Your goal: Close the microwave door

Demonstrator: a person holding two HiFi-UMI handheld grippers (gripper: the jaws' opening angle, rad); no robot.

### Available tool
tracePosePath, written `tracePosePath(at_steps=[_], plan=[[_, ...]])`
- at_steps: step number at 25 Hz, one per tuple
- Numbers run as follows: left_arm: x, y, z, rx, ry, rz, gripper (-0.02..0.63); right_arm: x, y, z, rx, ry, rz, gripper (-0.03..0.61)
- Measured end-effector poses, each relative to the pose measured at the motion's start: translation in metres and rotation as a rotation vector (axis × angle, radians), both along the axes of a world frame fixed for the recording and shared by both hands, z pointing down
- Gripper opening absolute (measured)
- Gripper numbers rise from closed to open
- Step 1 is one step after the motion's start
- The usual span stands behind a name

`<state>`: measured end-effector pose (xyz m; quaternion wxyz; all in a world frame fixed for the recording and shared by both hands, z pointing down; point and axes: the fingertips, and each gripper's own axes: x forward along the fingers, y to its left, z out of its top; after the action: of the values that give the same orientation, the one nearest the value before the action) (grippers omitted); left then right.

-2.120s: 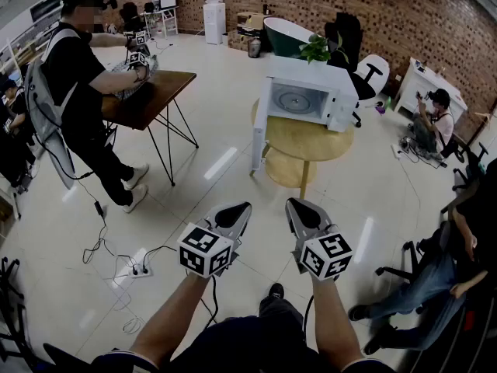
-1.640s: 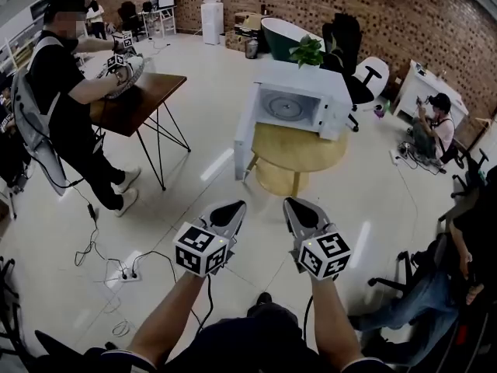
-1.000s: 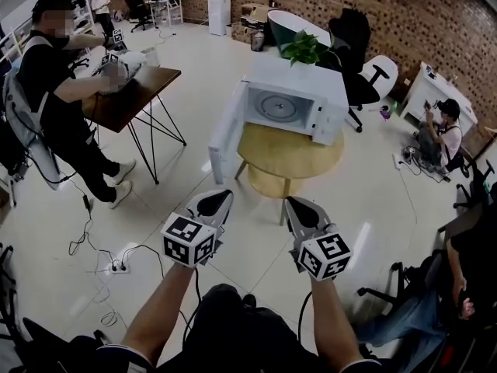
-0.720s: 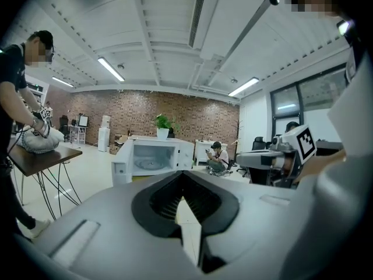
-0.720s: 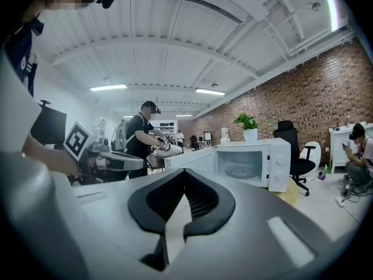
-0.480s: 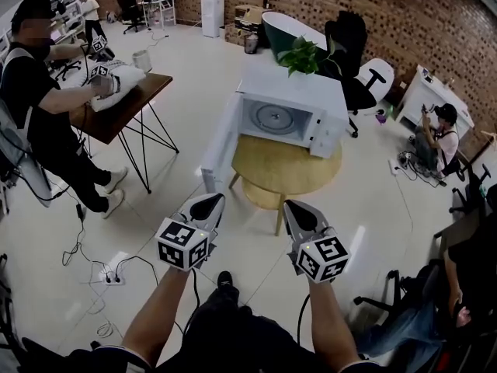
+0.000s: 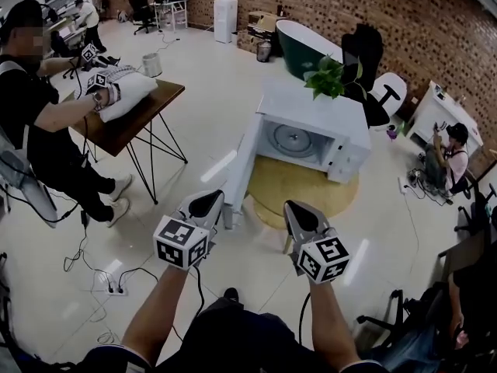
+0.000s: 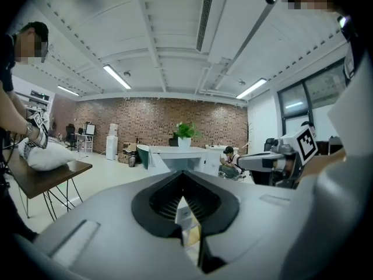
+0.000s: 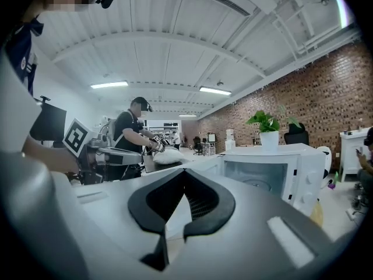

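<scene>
A white microwave (image 7: 313,133) stands on a round wooden table (image 7: 311,194), with a potted plant (image 7: 329,76) on top. Its door (image 7: 240,169) hangs wide open to the left, and the glass turntable shows inside. My left gripper (image 7: 205,203) and right gripper (image 7: 295,213) hover side by side above the floor, short of the table, both shut and empty. The left gripper view looks over its own shut gripper (image 8: 185,179) toward the microwave (image 8: 178,158). From the right gripper (image 9: 184,186), the microwave (image 9: 274,177) shows with its cavity open.
A person (image 7: 39,123) works with grippers on a pillow (image 7: 128,92) at a brown table (image 7: 132,123) to the left. Cables and a power strip (image 7: 109,287) lie on the floor. Another person (image 7: 449,148) sits at the right, near office chairs (image 7: 386,95).
The view has come nearer to the microwave and its table, which now sit just beyond the gripper tips. Both grippers stay shut and side by side. The door remains open.
</scene>
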<state>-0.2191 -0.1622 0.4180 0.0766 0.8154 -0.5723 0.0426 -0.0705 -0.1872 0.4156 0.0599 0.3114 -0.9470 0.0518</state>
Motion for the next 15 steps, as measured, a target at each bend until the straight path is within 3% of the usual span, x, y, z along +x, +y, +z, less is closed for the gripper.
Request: tracePosePath(at_steps=[8, 15], plan=[[-0.037, -0.019, 0.015, -0.034, -0.01, -0.021, 0.008, -0.047, -0.018, 0.007, -0.009, 0.003, -0.05, 0.002], [-0.042, -0.02, 0.044, -0.103, -0.024, -0.014, 0.008, -0.07, -0.023, 0.012, -0.027, 0.008, -0.099, 0.002]])
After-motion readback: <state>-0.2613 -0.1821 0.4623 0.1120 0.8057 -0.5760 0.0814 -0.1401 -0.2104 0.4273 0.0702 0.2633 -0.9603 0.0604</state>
